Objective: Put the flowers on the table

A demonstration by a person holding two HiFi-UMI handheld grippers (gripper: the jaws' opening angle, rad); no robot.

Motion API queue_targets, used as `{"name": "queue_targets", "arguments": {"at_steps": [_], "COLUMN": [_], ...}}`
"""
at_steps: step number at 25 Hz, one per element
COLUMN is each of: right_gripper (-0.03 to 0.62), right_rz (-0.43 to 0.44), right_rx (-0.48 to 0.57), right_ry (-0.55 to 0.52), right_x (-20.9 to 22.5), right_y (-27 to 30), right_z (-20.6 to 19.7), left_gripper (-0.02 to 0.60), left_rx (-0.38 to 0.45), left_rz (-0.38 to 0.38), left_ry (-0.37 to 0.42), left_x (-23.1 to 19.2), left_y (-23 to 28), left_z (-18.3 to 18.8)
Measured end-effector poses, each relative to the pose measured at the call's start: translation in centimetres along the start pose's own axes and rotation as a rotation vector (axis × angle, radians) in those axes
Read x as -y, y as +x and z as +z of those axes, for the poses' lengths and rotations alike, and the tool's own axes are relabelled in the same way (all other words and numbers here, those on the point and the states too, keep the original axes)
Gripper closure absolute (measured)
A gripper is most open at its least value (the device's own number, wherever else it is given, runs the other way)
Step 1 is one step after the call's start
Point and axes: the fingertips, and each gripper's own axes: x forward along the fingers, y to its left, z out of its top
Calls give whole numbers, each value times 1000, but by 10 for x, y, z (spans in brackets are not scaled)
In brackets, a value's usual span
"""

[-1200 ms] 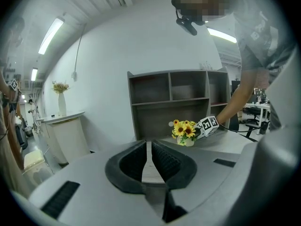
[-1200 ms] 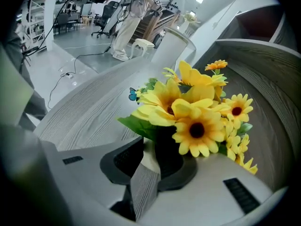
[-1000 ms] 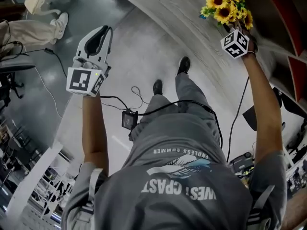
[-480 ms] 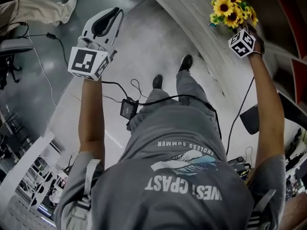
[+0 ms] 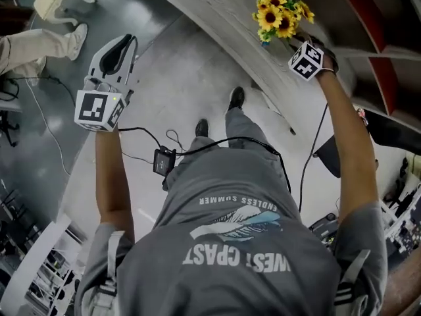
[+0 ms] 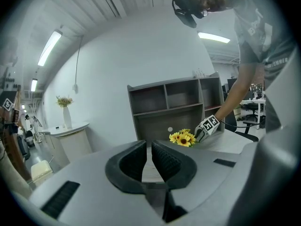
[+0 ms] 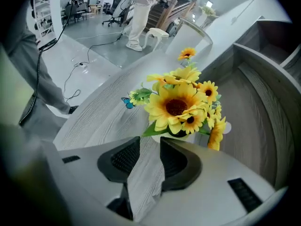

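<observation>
White-cased and held over the floor [image 5: 177, 91] at 10 o'clock in the head view, the left gripper [image 5: 120, 46] carries nothing, its 2 jaws parted by only a narrow slit. In its own view a tall white vase [image 6: 67, 118] of pale sprigs stands on a counter [image 6: 70, 128] at 9 o'clock, too small for detail. Yellow sunflowers [image 7: 181, 105] stand on the grey wood-grain table [image 5: 217, 8] at 1 o'clock in the head view, in front of an open shelf unit [image 6: 176, 102]. Their pot [image 7: 157, 139] is almost wholly hidden under leaves and blooms; only a pale sliver shows. A blue butterfly [image 7: 126, 102] sits at the bunch's left edge. The right gripper [image 7: 150, 147] is just beside the bunch, jaws spread, only table showing between them.
</observation>
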Motion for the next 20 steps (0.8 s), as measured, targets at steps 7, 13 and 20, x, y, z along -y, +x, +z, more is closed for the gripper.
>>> {"name": "queue_targets", "arguments": {"at_steps": [7, 13, 20], "right_gripper": [437, 368, 309], "right_rz": [-15, -98, -12], "right_rx": [-4, 31, 27], "right_ry": [48, 21, -80], "right_x": [1, 20, 10], "right_y": [3, 14, 44], "right_z": [-6, -1, 2], "left_gripper": [535, 535, 535], "left_rx": [-14, -34, -67], "left_rz": [-3, -5, -20], "left_ry": [19, 14, 5], "left_x": [3, 6, 15], "left_y": [-7, -10, 0], "left_z": [0, -7, -15]}}
